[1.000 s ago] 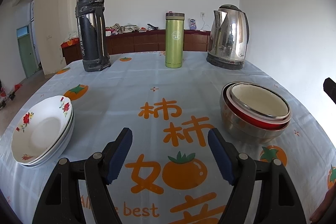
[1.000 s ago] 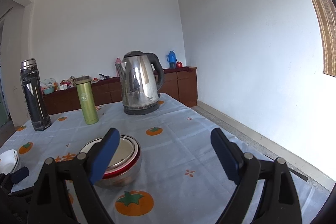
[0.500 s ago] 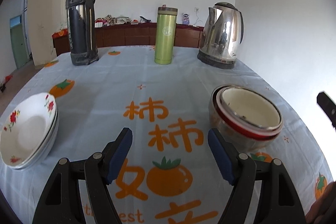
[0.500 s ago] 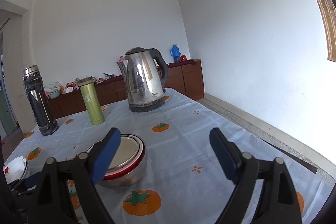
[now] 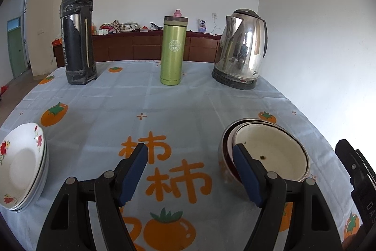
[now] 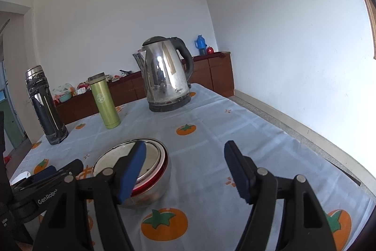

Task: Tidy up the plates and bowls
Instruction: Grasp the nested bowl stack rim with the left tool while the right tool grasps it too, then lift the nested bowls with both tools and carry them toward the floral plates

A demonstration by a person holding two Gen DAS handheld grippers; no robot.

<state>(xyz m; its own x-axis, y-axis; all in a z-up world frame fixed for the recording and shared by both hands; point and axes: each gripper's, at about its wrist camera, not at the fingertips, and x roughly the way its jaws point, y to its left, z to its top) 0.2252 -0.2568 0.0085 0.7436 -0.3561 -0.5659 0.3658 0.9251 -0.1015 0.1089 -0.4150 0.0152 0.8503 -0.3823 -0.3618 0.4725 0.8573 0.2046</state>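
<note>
Narrowing its jaws over the past moment, the right gripper (image 6: 184, 171) hangs above the table (image 6: 211, 128) with nothing between its pads; its left pad sits in front of the bowls (image 6: 150, 171), and whether it touches the rim cannot be told. The left gripper (image 5: 190, 174) has drifted in since a second ago, so the bowls (image 5: 270, 154) now lie at its 2 o'clock, just behind its right pad, where before they were well off to the side. Its jaws stand at the same medium-wide gap, empty. Both tools seem to be converging on the bowls, so a pick-up looks likely next.

The bowls are nested: a steel outer one, a red one inside, and a cream-lined one on top with a few dark specks in it. The plates (image 5: 21, 166), white with red flowers, are stacked at the left gripper's 9 o'clock, near the table edge and well apart from the bowls.
</note>
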